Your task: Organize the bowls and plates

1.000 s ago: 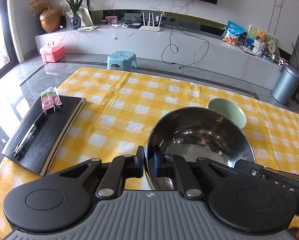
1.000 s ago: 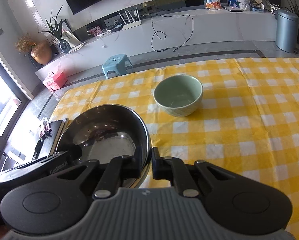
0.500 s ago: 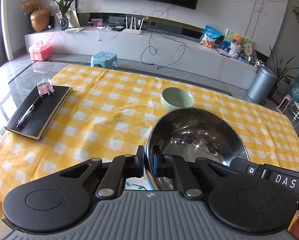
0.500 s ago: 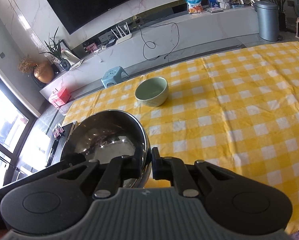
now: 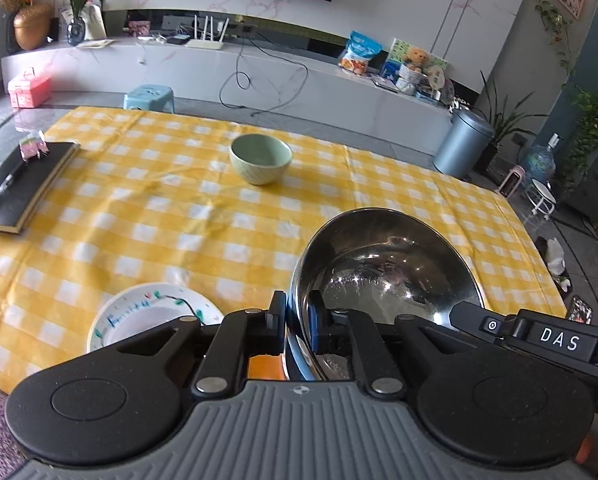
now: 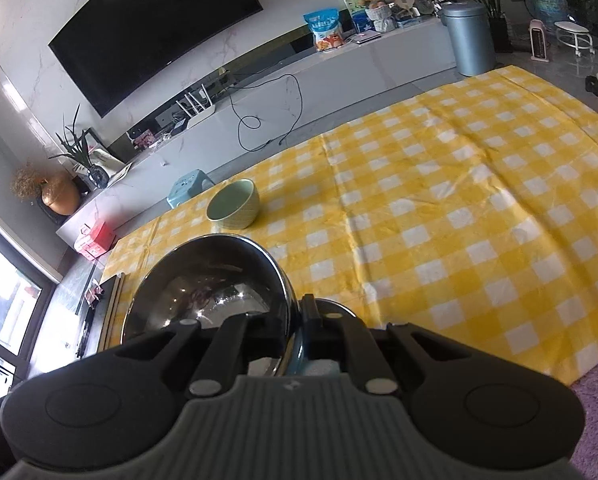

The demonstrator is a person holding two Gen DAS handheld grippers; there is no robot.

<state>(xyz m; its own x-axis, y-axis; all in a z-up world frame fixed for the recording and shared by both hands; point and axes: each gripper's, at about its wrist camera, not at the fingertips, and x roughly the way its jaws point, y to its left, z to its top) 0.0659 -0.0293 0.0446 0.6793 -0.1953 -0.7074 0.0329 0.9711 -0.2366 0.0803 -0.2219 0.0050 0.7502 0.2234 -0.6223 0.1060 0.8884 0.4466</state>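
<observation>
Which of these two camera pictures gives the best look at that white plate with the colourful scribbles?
The left wrist view: the white plate lies on the tablecloth at lower left, its near edge hidden behind the left tool. The right wrist view shows none of it.

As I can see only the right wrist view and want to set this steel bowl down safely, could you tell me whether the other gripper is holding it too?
Observer: Yes. The left gripper is shut on the rim of the steel bowl, one finger inside and one outside.
Operator: Thank you. Is there any dish on the table besides the green bowl?
Observer: A white plate with coloured markings lies on the tablecloth near its front edge, left of the steel bowl.
Operator: Is anything on that plate?
Observer: The part that shows is bare; the left gripper hides the rest.
</observation>
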